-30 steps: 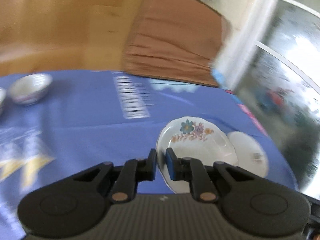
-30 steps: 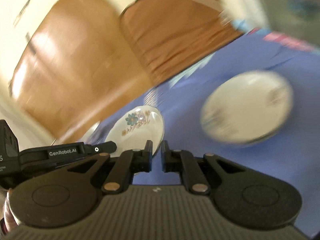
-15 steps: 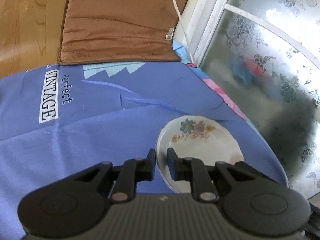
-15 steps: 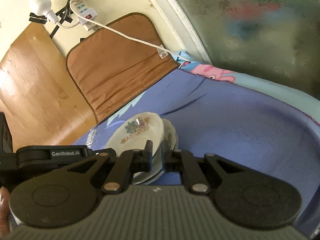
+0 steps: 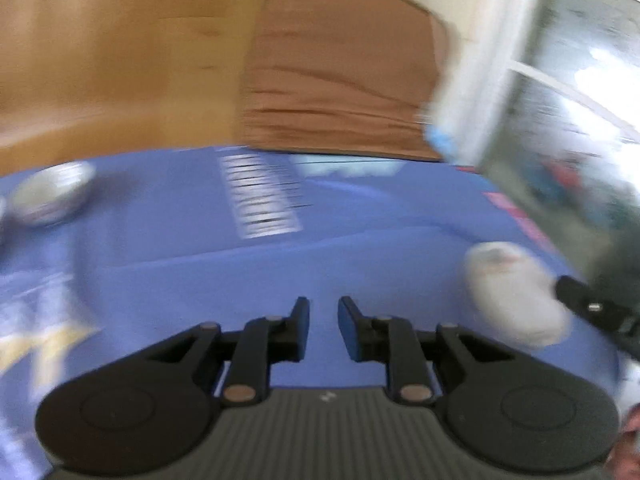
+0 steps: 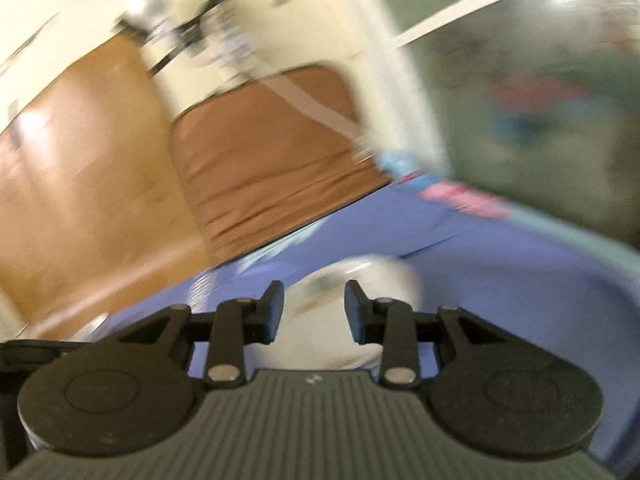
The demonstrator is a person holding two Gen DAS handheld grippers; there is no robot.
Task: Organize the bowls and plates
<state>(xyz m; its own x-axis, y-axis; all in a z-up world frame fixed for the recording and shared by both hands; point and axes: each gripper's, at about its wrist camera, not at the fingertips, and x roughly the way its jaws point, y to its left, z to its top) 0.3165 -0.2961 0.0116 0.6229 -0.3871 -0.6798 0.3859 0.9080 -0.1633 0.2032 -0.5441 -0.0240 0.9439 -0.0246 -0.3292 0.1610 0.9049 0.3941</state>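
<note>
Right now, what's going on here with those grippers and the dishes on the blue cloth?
A person with a gripper in each hand is sorting dishes on a blue cloth. The left gripper is open with only cloth between its fingers, its jaws having just opened. The right gripper has also just been opening and sits open at the white plates, which lie stacked, though blur hides how many. A small bowl waits far left.

In the left wrist view, a bowl (image 5: 50, 194) sits on the tablecloth (image 5: 360, 248) at the far left, and the stacked plates (image 5: 516, 292) lie at the right, well apart from it. A cushion (image 5: 340, 80) stands behind the cloth at upper centre, with a window (image 5: 580, 100) to its right.
</note>
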